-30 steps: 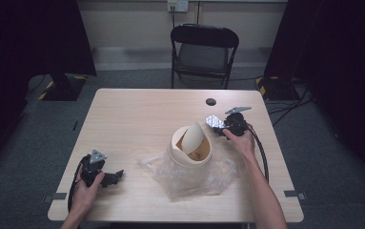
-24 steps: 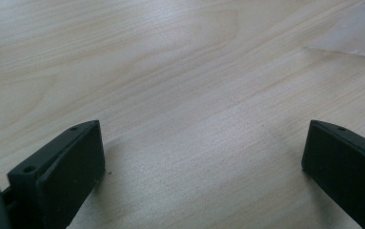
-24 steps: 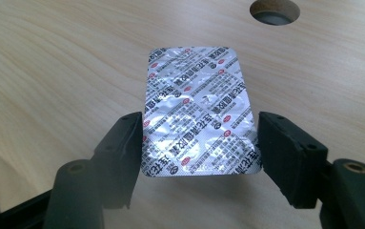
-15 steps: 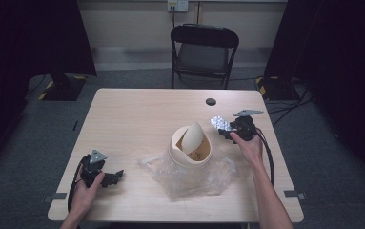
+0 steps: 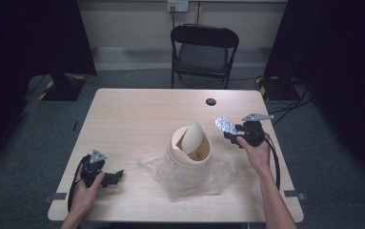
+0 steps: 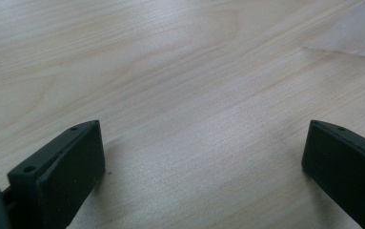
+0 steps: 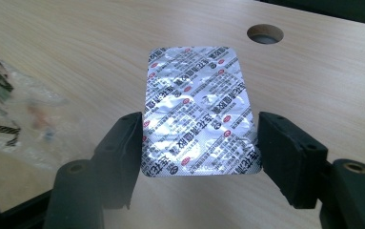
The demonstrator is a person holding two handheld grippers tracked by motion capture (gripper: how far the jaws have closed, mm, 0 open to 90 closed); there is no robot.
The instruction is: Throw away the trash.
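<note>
A silver foil blister pack [image 7: 197, 109] with red and black print sits flat between the jaws of my right gripper [image 7: 199, 148], which is shut on its two long edges. From above, the blister pack [image 5: 225, 125] and right gripper [image 5: 229, 134] hover over the table just right of a small beige bin [image 5: 189, 151] whose swing lid [image 5: 194, 135] is tilted open. My left gripper [image 5: 115, 176] rests near the table's front left corner. Its jaws stand wide open over bare wood, as the left gripper [image 6: 204, 152] view shows.
The bin stands on a crumpled clear plastic bag [image 5: 192, 179], whose edge shows as plastic bag [image 7: 23, 109] and plastic bag [image 6: 356, 33]. A round cable hole [image 5: 211, 101] lies at the table's far side. A black folding chair [image 5: 204, 47] stands behind the table.
My right gripper has carried the blister pack a little to the right, away from the bin's lid. The left gripper has stayed put.
</note>
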